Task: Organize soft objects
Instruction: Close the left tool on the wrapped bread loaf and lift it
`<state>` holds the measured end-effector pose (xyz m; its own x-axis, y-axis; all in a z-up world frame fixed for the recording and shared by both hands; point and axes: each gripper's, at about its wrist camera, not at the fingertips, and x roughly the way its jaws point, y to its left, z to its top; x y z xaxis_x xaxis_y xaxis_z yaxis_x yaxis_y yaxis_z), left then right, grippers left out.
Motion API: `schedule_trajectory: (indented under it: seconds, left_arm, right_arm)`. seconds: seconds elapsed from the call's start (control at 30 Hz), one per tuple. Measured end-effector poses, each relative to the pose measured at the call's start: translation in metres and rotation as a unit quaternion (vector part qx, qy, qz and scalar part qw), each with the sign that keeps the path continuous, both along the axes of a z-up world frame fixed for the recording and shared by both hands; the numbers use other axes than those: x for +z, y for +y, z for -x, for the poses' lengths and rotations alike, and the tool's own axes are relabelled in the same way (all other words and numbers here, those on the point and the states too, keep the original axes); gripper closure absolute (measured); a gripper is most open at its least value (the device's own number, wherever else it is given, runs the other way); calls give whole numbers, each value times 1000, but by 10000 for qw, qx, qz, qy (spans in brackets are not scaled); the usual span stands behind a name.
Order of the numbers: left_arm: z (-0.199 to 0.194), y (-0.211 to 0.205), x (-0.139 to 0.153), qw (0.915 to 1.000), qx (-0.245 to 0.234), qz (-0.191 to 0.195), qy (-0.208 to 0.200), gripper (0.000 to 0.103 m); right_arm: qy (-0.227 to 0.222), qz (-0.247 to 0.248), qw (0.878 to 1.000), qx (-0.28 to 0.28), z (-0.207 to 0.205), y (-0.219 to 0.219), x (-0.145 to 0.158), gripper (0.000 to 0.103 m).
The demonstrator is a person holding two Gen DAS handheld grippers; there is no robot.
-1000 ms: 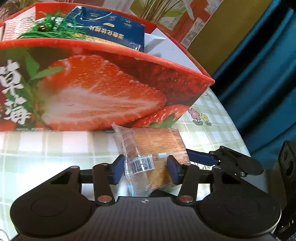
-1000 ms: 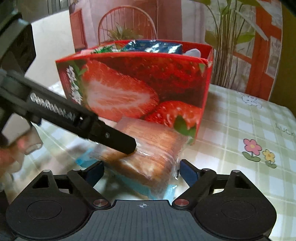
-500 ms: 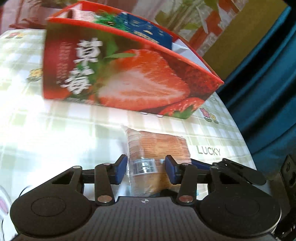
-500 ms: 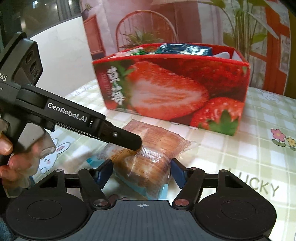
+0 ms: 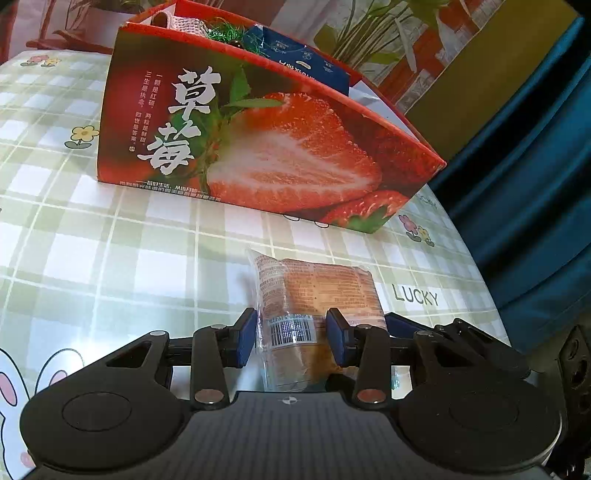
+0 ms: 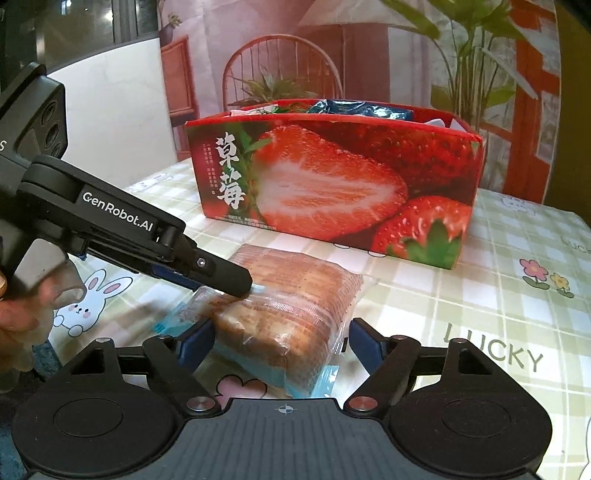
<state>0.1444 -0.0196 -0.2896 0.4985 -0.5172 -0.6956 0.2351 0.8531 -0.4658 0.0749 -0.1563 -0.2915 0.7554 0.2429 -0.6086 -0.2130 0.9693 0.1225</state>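
A wrapped bread loaf [image 5: 317,291] in clear plastic lies on the checked tablecloth, in front of a red strawberry box [image 5: 266,147]. My left gripper [image 5: 291,341] is shut on the near end of the bread. In the right wrist view the bread [image 6: 291,310] lies between the fingers of my right gripper [image 6: 282,341], which is open with gaps on both sides. The left gripper's fingers [image 6: 221,273] come in from the left and pinch the bread's end. The strawberry box [image 6: 332,184] stands behind.
The box holds a blue packet [image 5: 303,62], green tinsel [image 5: 225,35] and white paper. The round table [image 5: 92,240] ends at the right by a blue curtain [image 5: 535,166]. A red chair [image 6: 280,66] and plants stand behind the box.
Both grippers and the bread have pulled back from the box and lower toward the tablecloth; the box now looks farther away. The left grip on the bread has held.
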Motion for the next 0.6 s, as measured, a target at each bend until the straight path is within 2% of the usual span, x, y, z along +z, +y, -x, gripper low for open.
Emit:
schedule_trajectory:
  seconds: [0.43,0.6]
  left_arm:
    - [0,1,-1,10000,41,53,39,60]
    - [2,-3,4,9999,-35,-104,-76,60]
  right_arm:
    - [38,-19,10000,-19,0,-1,-4,26]
    - [-37,-142,9998,103,2,-2,0,42]
